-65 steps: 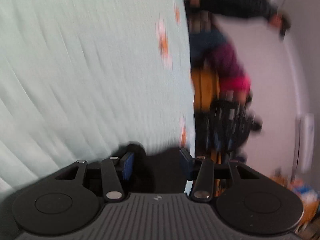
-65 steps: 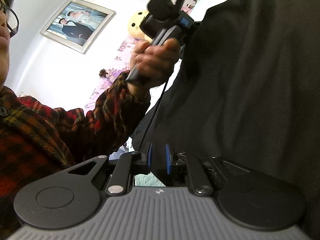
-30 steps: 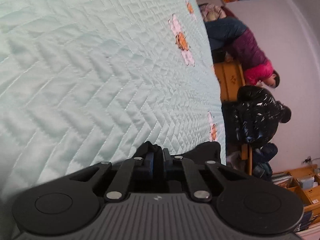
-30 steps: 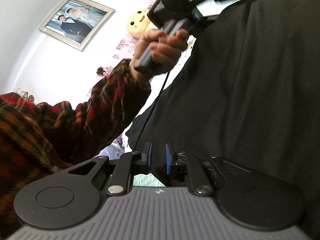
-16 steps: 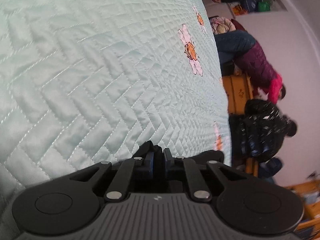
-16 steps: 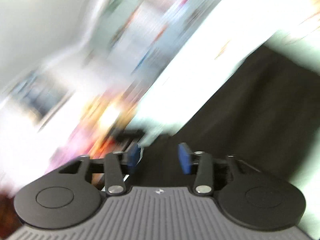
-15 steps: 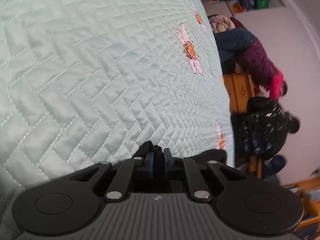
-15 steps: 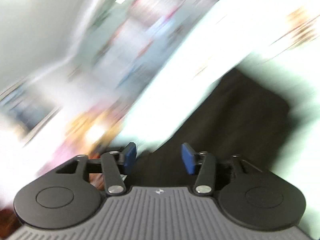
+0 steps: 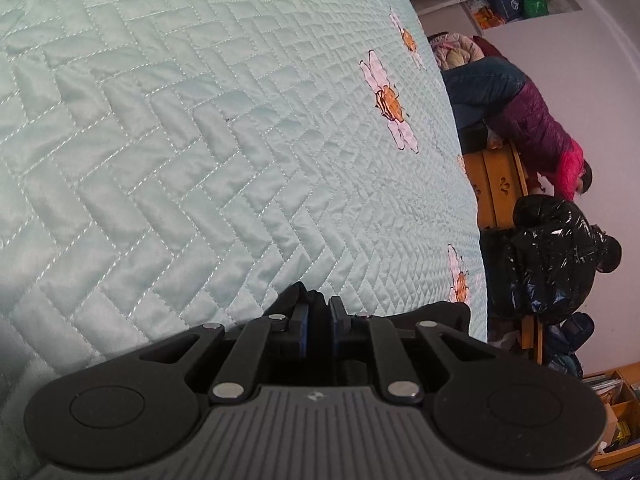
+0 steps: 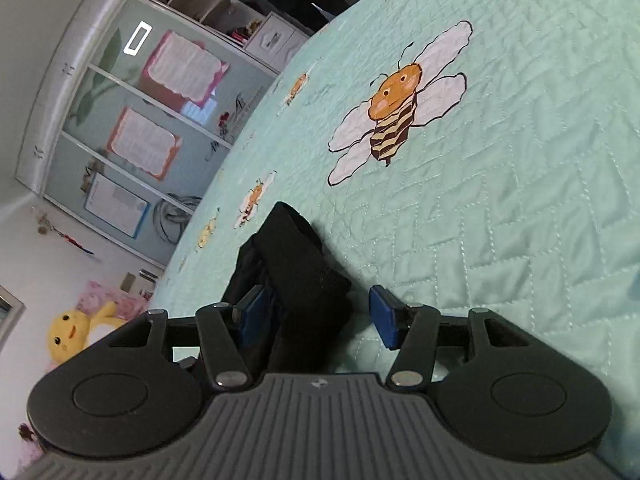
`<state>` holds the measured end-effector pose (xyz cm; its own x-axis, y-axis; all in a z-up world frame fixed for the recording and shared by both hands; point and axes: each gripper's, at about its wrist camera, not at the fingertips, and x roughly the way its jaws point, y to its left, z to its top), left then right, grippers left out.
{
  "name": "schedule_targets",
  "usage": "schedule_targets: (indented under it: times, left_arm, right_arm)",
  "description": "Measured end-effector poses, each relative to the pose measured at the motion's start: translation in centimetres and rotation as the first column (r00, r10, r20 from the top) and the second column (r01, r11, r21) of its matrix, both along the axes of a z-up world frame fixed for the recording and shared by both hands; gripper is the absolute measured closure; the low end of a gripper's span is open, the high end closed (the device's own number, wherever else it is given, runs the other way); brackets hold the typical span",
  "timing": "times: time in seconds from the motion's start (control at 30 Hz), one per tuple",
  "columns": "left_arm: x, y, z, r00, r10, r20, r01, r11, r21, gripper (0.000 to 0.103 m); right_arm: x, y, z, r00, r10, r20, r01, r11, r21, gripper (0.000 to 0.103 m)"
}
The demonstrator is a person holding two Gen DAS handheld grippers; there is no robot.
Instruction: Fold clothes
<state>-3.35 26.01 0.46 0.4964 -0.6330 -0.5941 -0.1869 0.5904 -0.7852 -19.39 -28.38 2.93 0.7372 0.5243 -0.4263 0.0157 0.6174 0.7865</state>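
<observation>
A black garment (image 10: 296, 256) lies bunched in a narrow fold on the mint-green quilted bedspread (image 10: 520, 200). My right gripper (image 10: 316, 300) hovers low over its near end, open, with the cloth between the blue pads (image 10: 384, 314) but not pressed by them. In the left wrist view, my left gripper (image 9: 319, 326) sits low over the bedspread (image 9: 200, 120). Its pads still pinch a dark fold of the same garment (image 9: 440, 314) while the jaws are opening slightly.
The bed's edge runs down the right of the left wrist view. Beyond it stand a wooden bench (image 9: 500, 184) with a purple jacket (image 9: 532, 128) and a shiny black jacket (image 9: 552, 264). A glass-fronted wardrobe (image 10: 140, 128) and a yellow plush toy (image 10: 68, 336) are past the bed's far side.
My right gripper has let go of the hanging black cloth, swung down over the bed and opened wide. My left gripper, open earlier, has closed on the cloth and stayed low.
</observation>
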Motion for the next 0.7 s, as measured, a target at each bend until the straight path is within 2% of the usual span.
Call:
schedule_targets:
  times: [0.1,0.17,0.2,0.23,0.3,0.5,0.6,0.7]
  left_arm:
    - [0.5,0.2,-0.1,1.000,-0.019,-0.012,0.019,1.000,-0.009,0.089]
    - [0.8,0.5,-0.5,0.999,-0.021,-0.025,0.020,0.999,-0.038,0.089]
    - [0.8,0.8,-0.8,0.999,-0.021,-0.027,0.019,0.998,-0.058,0.089]
    - [0.8,1.0,-1.1,0.999,-0.019,-0.028,0.017,0.997,-0.080,0.089]
    - [0.8,1.6,-1.7,1.000,-0.017,-0.025,0.014,0.992,-0.123,0.089]
    - [0.6,2.9,-3.1,1.000,-0.004,-0.013,0.001,0.976,-0.216,0.089]
    - [0.6,2.9,-3.3,1.000,-0.010,-0.006,0.008,0.972,-0.235,0.089]
    - [0.7,2.8,-3.4,1.000,-0.018,-0.005,0.016,0.970,-0.241,0.089]
  right_arm:
    - [-1.5,0.3,1.4,0.999,-0.020,0.032,0.022,0.999,-0.044,0.047]
    - [-2.1,0.1,1.5,0.999,-0.015,0.051,0.018,0.998,-0.054,0.056]
    - [-2.0,0.2,1.5,0.999,0.001,0.054,0.002,0.998,-0.063,0.078]
    - [-1.8,0.3,1.5,0.998,0.012,0.056,-0.007,0.997,-0.077,0.087]
    - [-1.5,0.6,1.6,0.998,0.012,0.061,-0.005,0.993,-0.114,0.089]
    - [-0.8,1.1,2.6,0.994,0.023,0.105,-0.011,0.994,-0.107,0.091]
    - [0.1,1.2,1.7,0.997,0.017,0.070,-0.009,0.993,-0.116,0.091]
    - [-0.1,0.6,0.7,0.999,-0.003,0.039,0.006,0.997,-0.075,0.091]
